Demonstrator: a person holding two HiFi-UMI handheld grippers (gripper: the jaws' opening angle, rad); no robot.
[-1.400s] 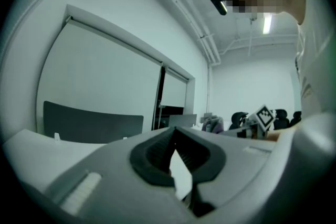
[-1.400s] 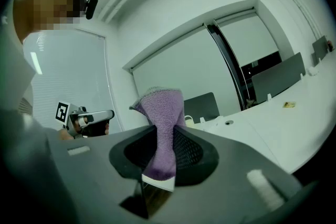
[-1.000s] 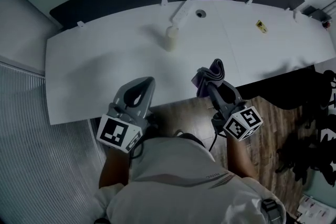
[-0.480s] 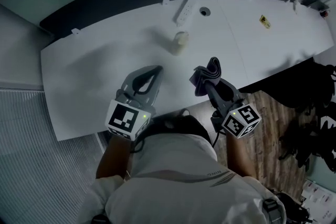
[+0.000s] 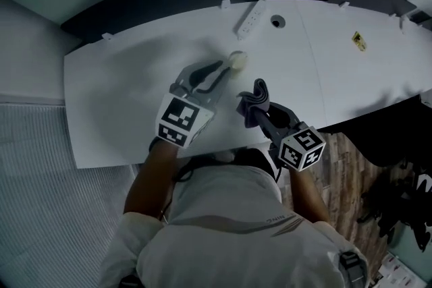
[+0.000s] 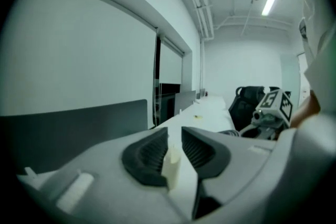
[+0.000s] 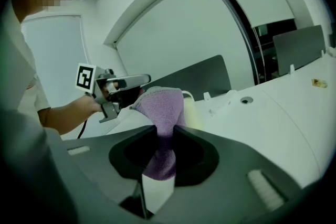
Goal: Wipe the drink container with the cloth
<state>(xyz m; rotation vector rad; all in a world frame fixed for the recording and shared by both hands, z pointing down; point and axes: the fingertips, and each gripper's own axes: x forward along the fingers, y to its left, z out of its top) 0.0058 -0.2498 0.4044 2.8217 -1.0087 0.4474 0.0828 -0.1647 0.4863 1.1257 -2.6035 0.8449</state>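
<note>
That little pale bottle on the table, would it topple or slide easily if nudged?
Probably tips easily: the drink container stands upright, narrow and taller than wide. It looks small, so likely light. On the smooth white table it might also slide rather than stay put.

Cloth (image 7: 160, 107) hides most of drink container (image 7: 193, 110) in right gripper view. Table (image 5: 121, 98) right end cut off in head view. Yellow sticker (image 5: 358, 41) there too small to read.
</note>
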